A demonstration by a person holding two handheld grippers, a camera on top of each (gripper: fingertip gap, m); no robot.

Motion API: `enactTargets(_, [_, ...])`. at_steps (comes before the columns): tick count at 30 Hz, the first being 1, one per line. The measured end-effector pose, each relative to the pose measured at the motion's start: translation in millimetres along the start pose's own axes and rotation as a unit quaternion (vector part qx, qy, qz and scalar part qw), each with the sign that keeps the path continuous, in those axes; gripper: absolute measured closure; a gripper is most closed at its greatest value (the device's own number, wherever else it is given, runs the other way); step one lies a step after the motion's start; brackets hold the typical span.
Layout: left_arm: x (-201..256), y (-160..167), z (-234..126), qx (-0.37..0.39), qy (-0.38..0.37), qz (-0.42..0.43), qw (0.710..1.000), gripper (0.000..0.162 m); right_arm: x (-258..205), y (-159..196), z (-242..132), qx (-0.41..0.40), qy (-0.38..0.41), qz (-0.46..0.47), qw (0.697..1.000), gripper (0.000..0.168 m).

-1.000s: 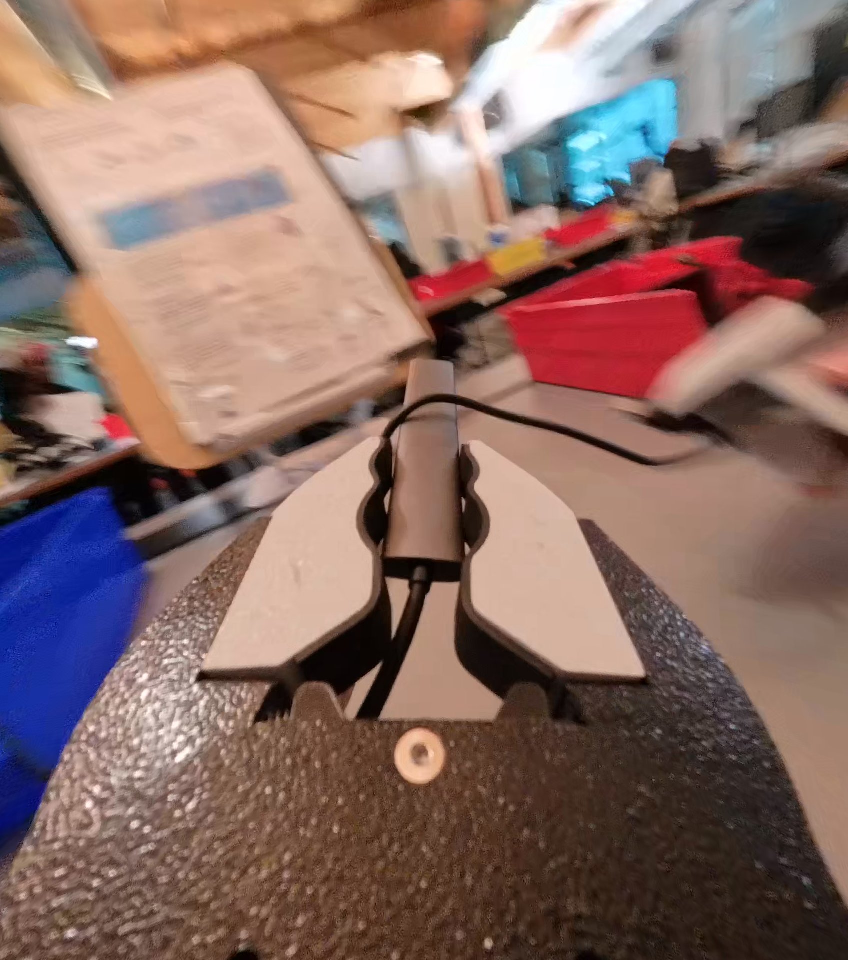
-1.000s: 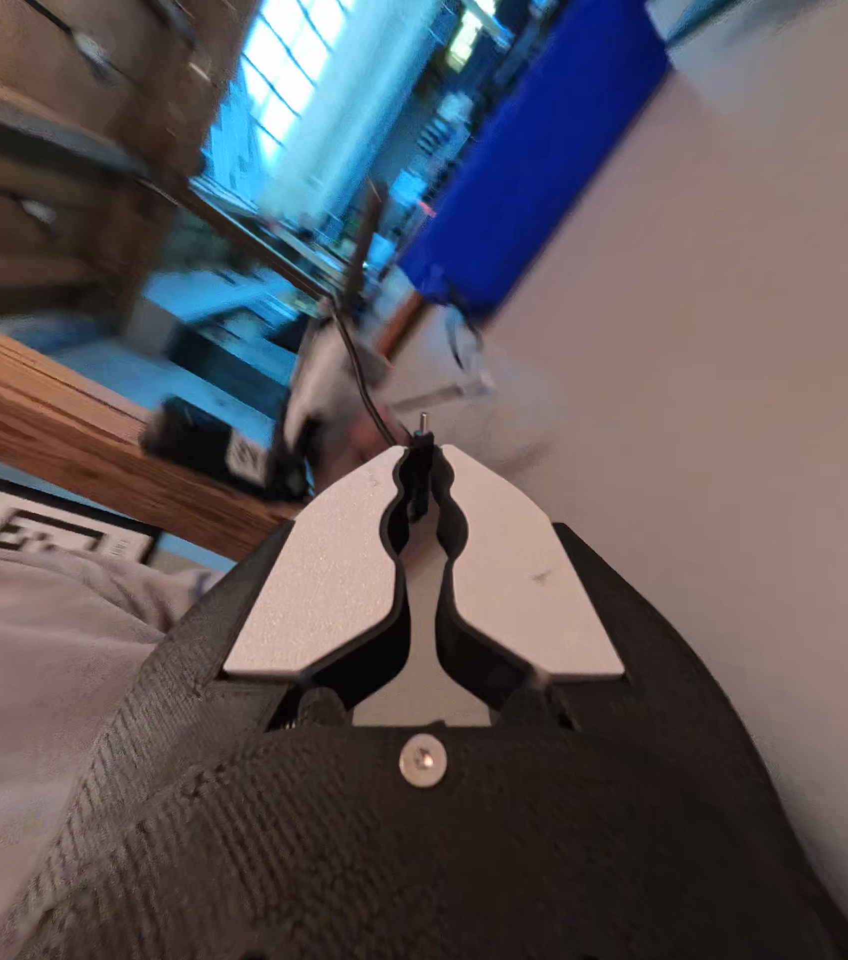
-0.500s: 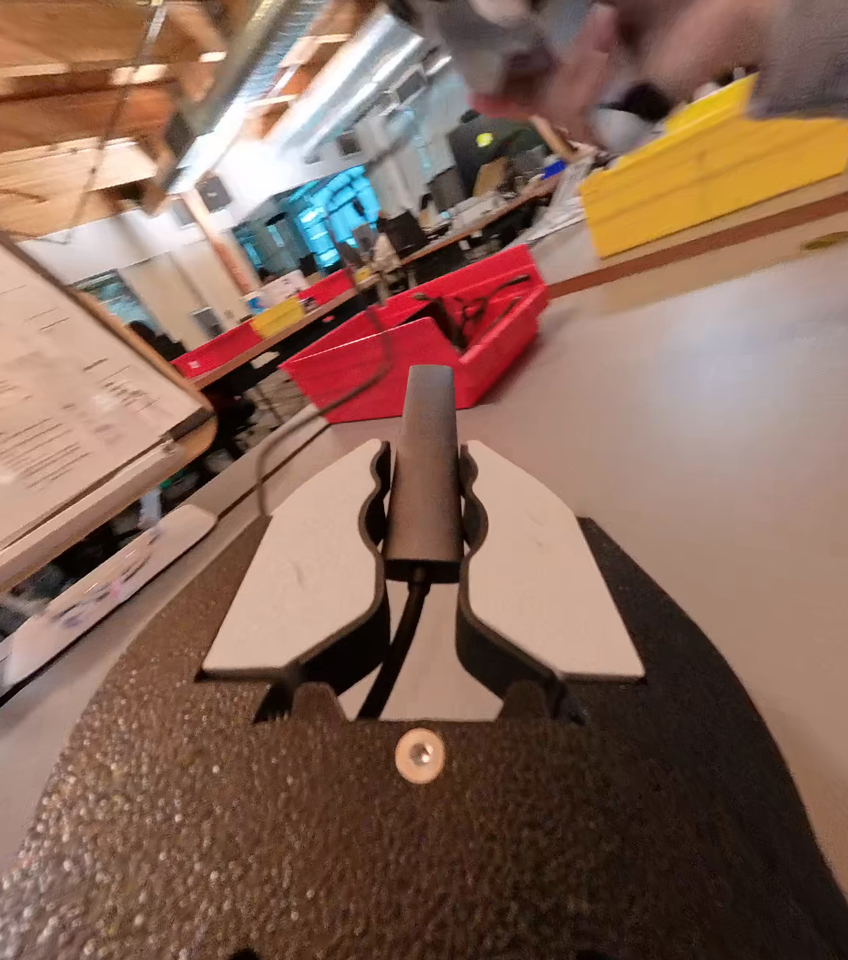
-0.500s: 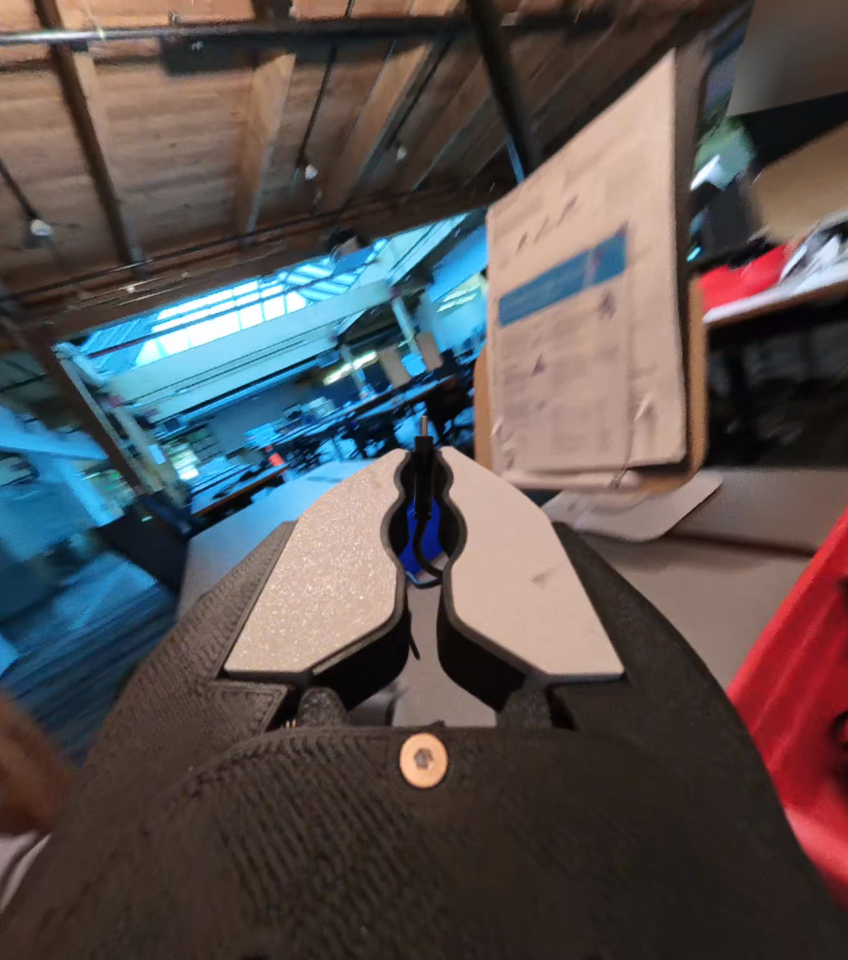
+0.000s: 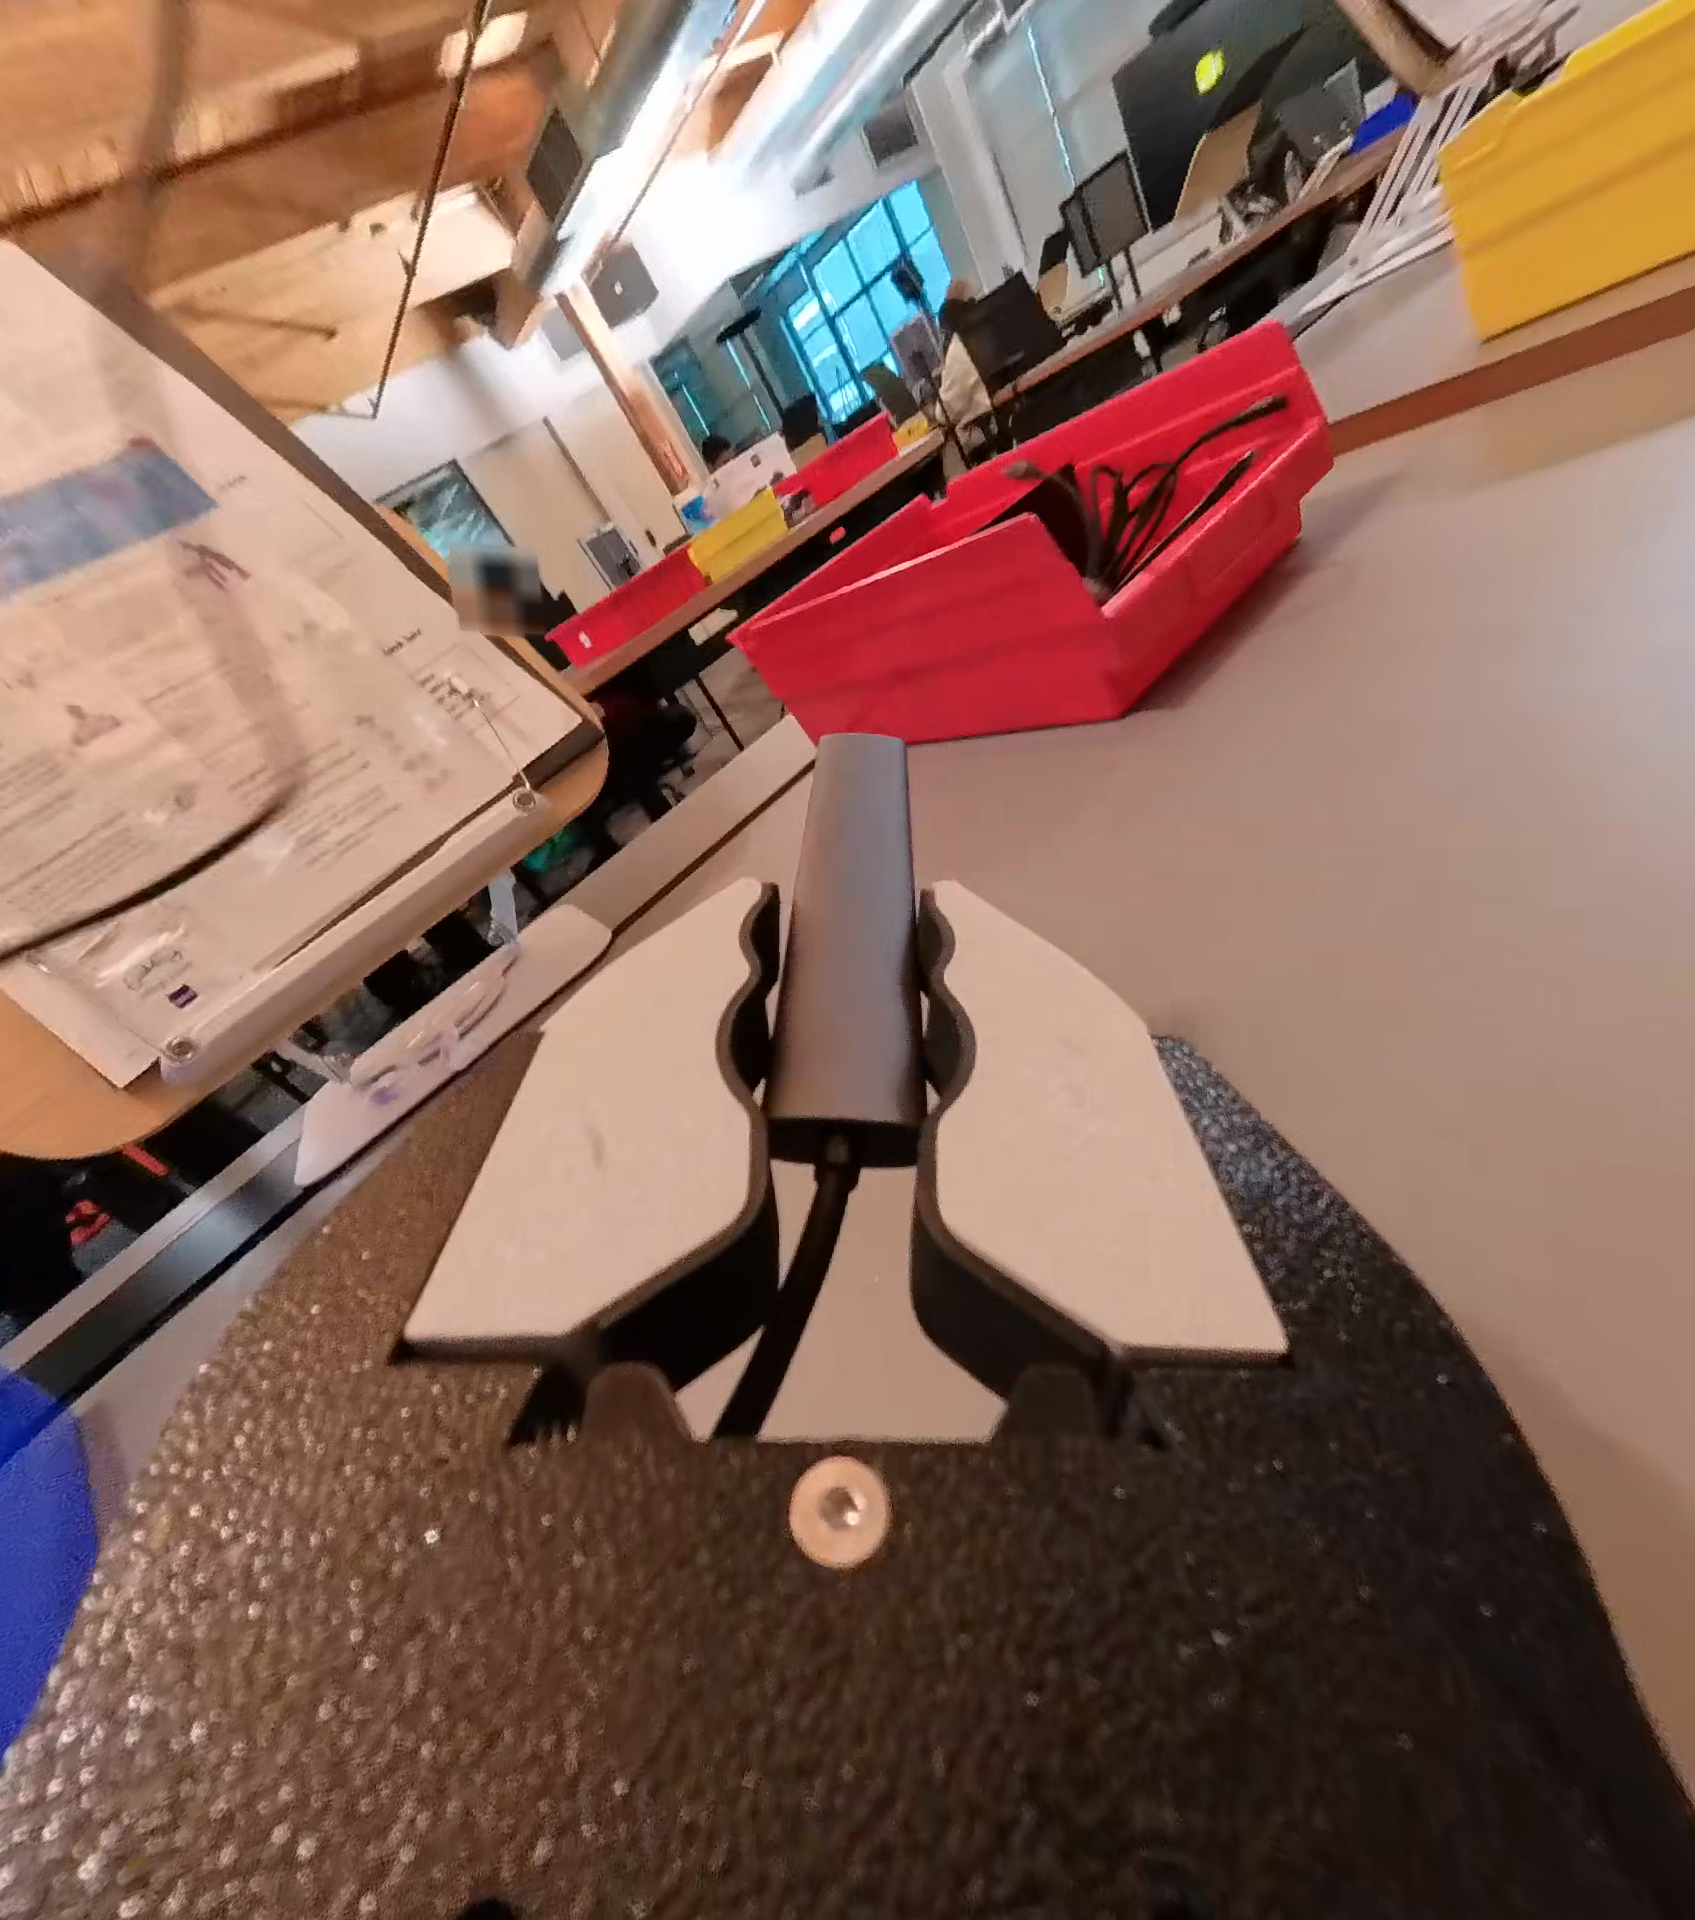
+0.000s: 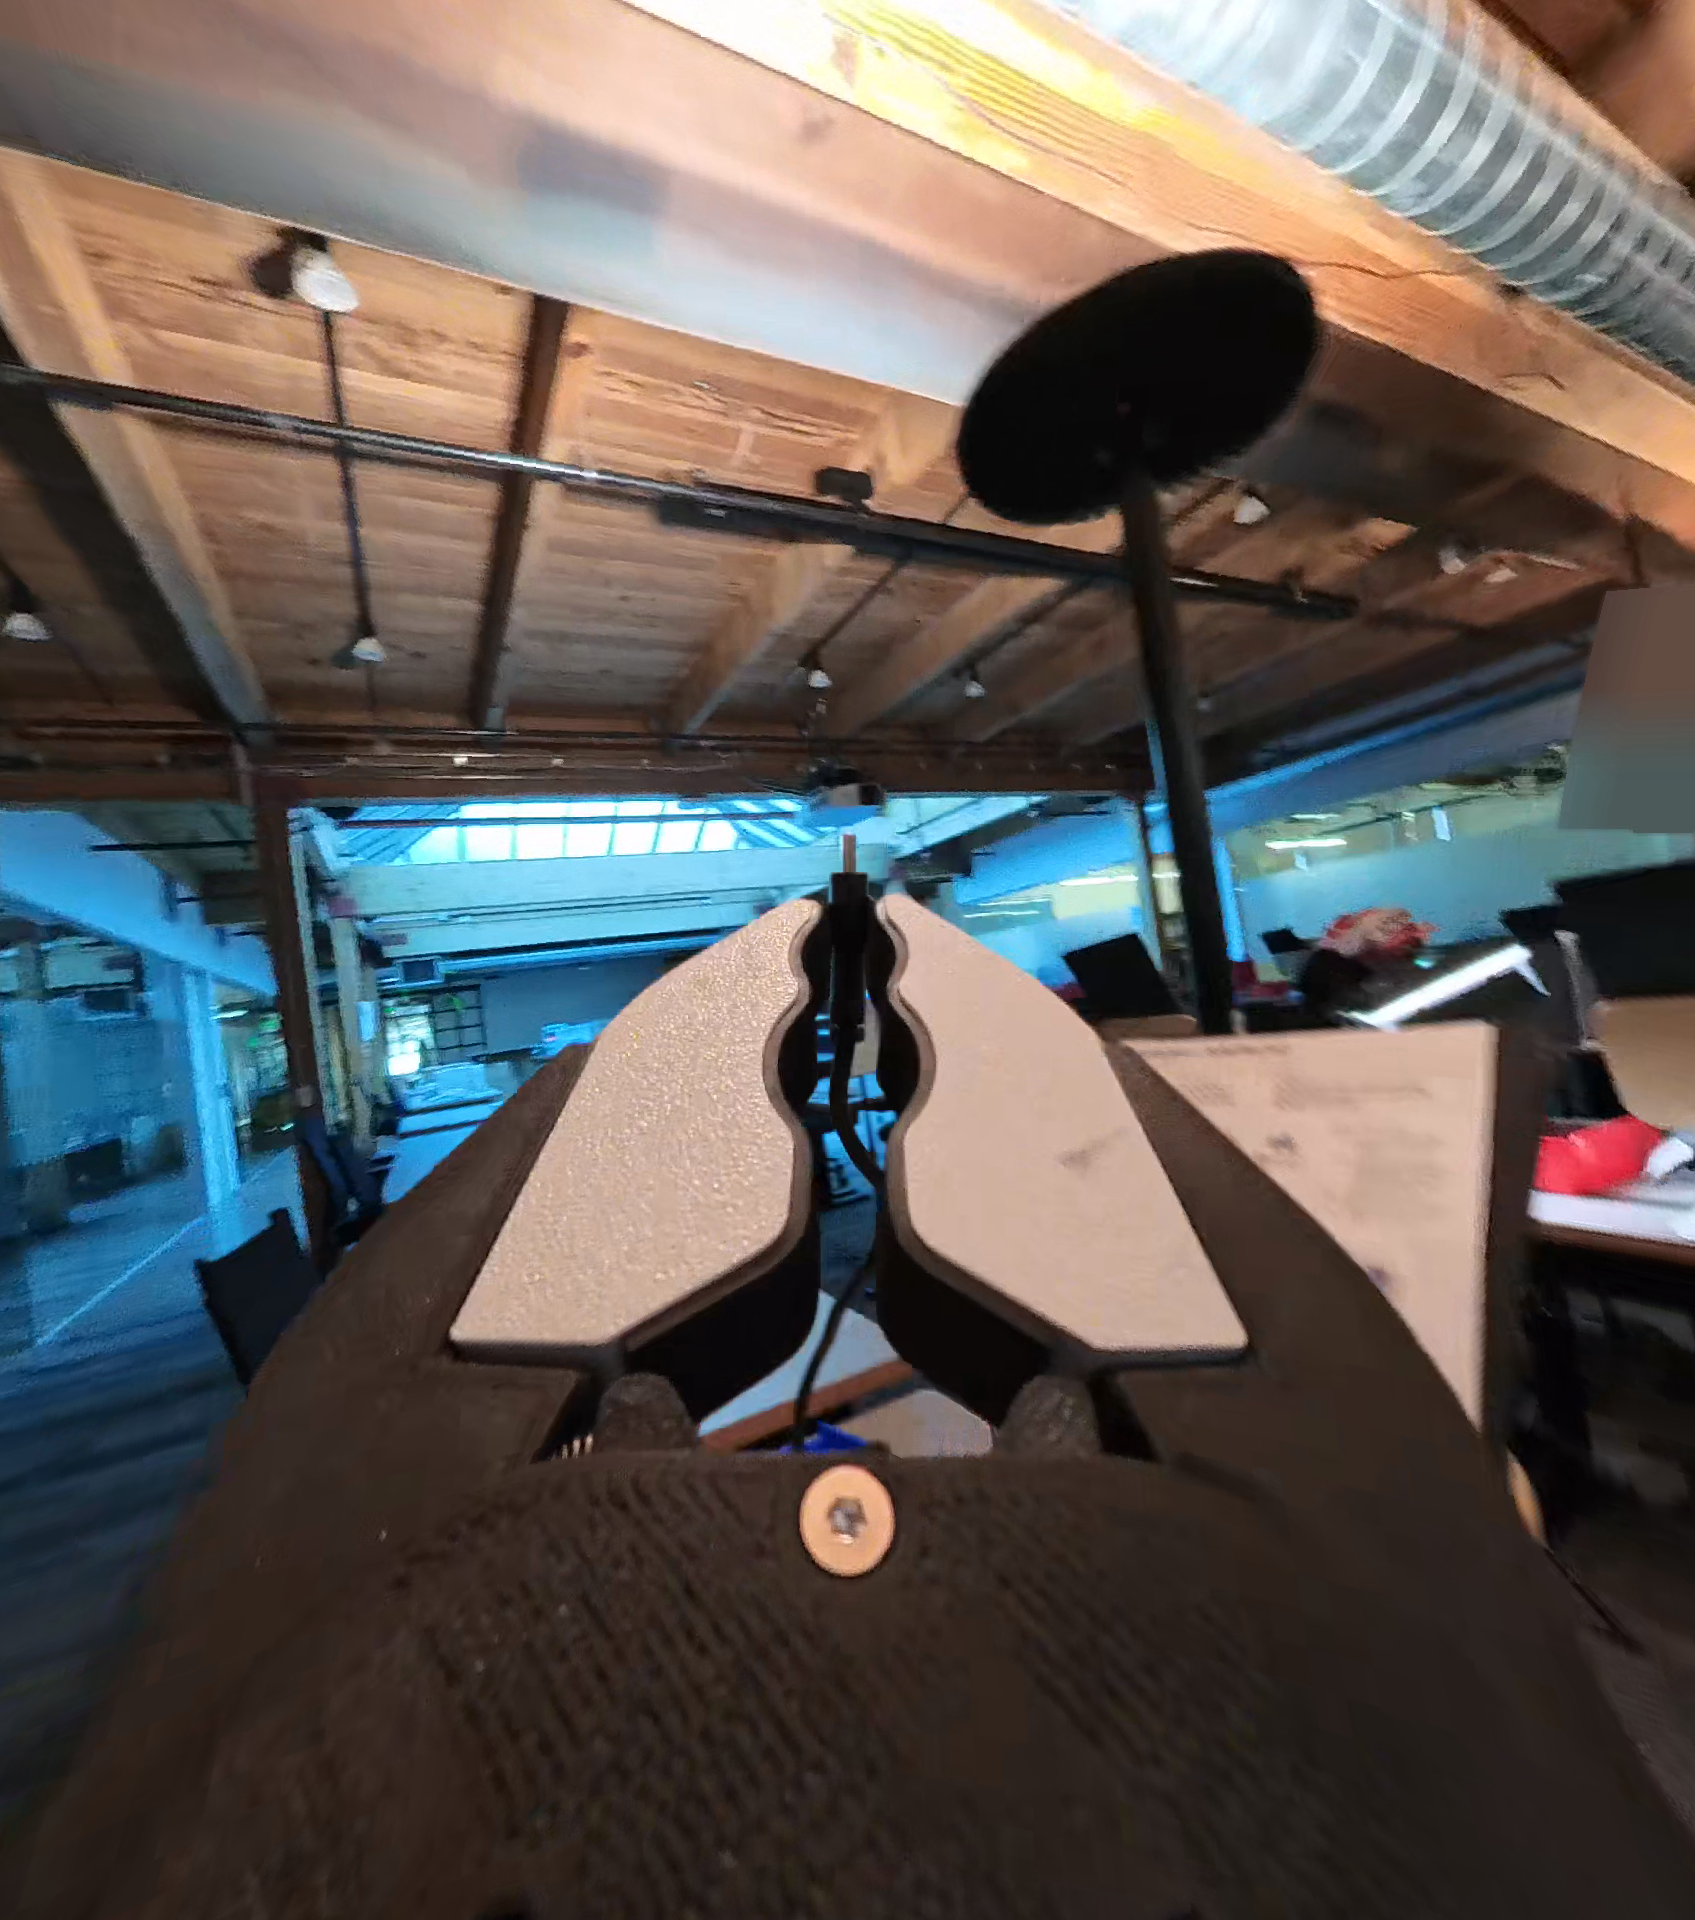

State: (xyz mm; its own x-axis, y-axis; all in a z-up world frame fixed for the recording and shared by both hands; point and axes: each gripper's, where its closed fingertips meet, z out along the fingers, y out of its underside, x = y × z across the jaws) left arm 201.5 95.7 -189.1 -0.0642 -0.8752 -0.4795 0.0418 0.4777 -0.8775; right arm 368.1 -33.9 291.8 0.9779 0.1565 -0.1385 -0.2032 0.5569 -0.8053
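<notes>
Ahead, red bin (image 5: 978, 644) holds cables (image 5: 1134, 499) (black).

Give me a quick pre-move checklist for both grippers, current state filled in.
1. Left gripper shut on the black adapter: ok.
2. Adapter straight between the fingers: ok.
3. Right gripper shut on the small plug: ok.
4. Plug tip pokes out past the fingers: ok.
5. Cable slack between the grippers: cannot tell.
6. Grey table ahead of the left gripper free up to the red bin: ok.
</notes>
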Motion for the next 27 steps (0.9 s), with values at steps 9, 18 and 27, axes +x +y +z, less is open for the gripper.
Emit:
enactTargets(9, [-0.5, 0.1, -0.8, -0.002, -0.001, 0.000, 1.000, 0.137, 30.5, -20.5, 63.7, -0.135, 0.078, -0.139, 0.978, 0.161])
enactTargets(18, [-2.9, 2.5, -0.3, -0.009, -0.005, -0.011, 1.000, 0.137, 94.0, -42.6, 39.0, -0.132, 0.162, -0.106, 0.972, 0.161])
enactTargets(27, [-1.6, 4.0, 0.8, -0.011, -0.003, -0.012, 1.000, 0.137, 77.5, -152.0, 88.3, -0.088, 0.185, -0.164, 0.965, 0.162])
